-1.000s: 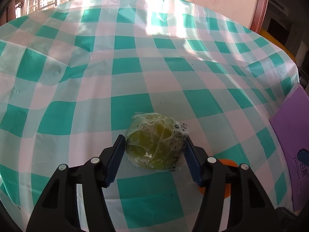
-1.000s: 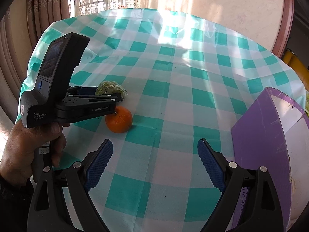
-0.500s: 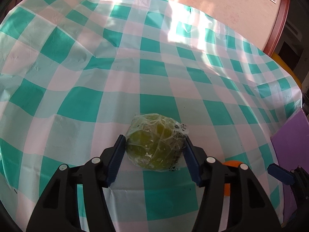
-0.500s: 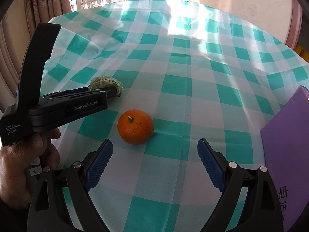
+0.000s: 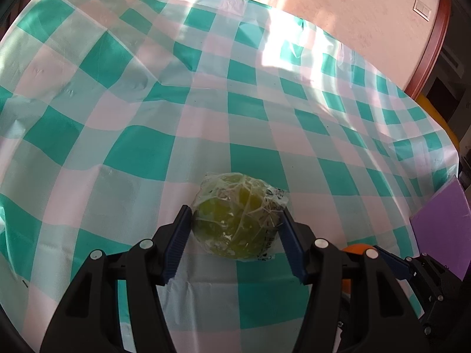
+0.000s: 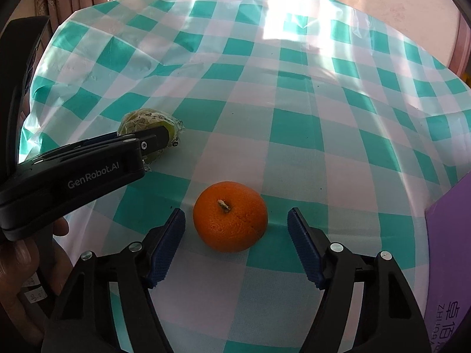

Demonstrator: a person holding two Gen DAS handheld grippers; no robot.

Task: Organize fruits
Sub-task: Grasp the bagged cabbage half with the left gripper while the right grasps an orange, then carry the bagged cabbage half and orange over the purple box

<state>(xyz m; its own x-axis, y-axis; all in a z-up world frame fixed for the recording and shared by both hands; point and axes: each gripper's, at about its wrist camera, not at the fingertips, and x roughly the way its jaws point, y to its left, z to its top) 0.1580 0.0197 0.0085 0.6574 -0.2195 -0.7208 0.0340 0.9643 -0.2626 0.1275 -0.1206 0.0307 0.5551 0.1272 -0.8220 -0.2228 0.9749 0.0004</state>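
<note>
**Two fruits, one gripper on each**

Seen from the right wrist, the round orange tangerine with pebbled peel (image 6: 230, 216) sits stem-up on the teal-and-white checked plastic tablecloth (image 6: 294, 123), toward the table's near edge. It is slightly flattened top to bottom, with no long axis along the cloth. The right gripper (image 6: 236, 232) is spread wide, its ribbed blue pads (image 6: 167, 244) flanking the tangerine on both sides without touching it.

Toward the table's left edge lies the round green fruit wrapped in crinkled clear plastic film (image 5: 238, 219). The left gripper (image 5: 235, 235) is clamped on it, blue pads (image 5: 176, 241) pressed against its two sides; loose film with small black print juts out toward the right. In the right wrist view this gripper's black body, lettered "GenRobot.AI", crosses in front of the wrapped fruit and hides its lower half.

A purple cardboard box (image 6: 450, 253) stands at the table's right edge, just beside the tangerine's far side. The cloth is creased and sunlit toward its far edge.
</note>
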